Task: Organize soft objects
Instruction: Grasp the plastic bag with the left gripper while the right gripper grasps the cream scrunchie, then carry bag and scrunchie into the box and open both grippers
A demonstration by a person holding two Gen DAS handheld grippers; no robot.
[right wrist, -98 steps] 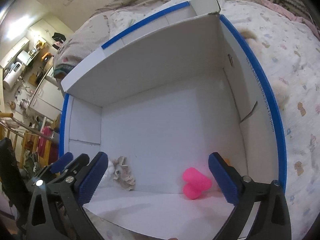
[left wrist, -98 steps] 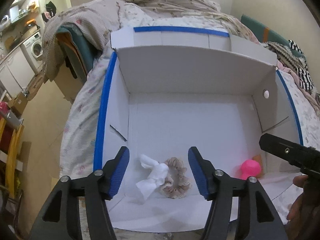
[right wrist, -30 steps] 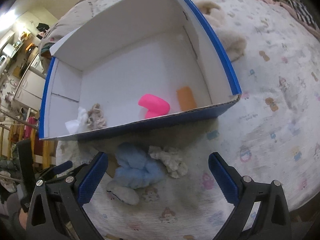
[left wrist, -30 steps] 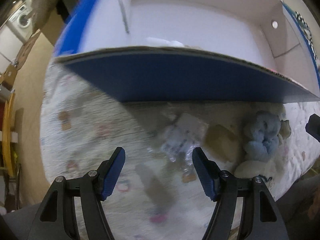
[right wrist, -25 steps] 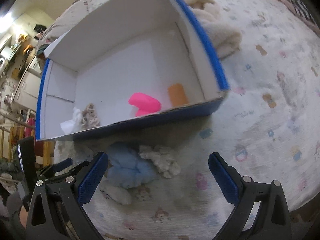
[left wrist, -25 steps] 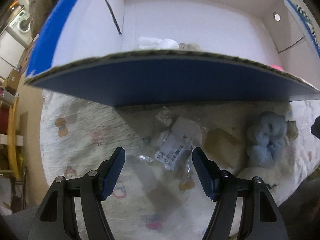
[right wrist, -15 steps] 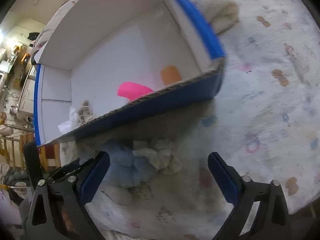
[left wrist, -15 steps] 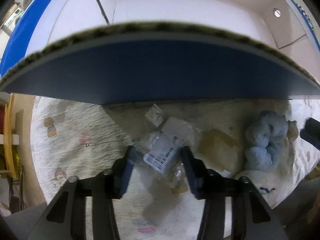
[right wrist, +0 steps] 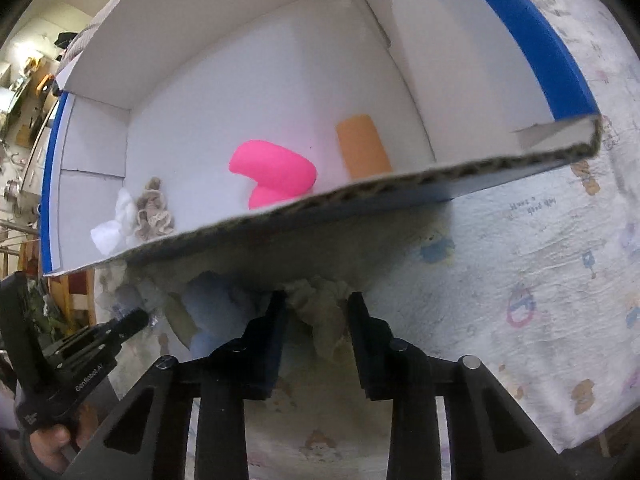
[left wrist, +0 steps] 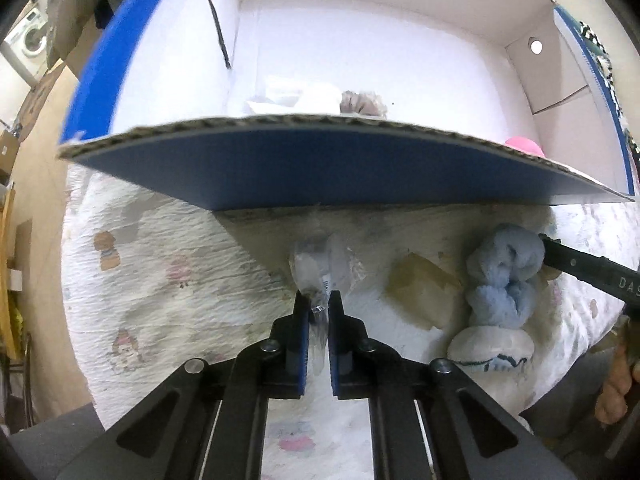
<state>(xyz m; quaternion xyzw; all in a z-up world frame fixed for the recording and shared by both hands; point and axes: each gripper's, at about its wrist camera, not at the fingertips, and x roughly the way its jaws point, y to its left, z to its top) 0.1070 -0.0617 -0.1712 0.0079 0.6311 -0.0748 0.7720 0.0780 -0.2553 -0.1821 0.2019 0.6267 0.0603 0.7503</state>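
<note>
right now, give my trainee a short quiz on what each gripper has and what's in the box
1. True or false: the left gripper is shut on the clear packet.
2. What do the right gripper jaws, which have just been closing, pinch? A) pink toy B) beige scrunchie C) orange sponge
3. Fill in: the blue scrunchie lies ____ the box.

Key: 1 true; 2 B; 3 outside
</note>
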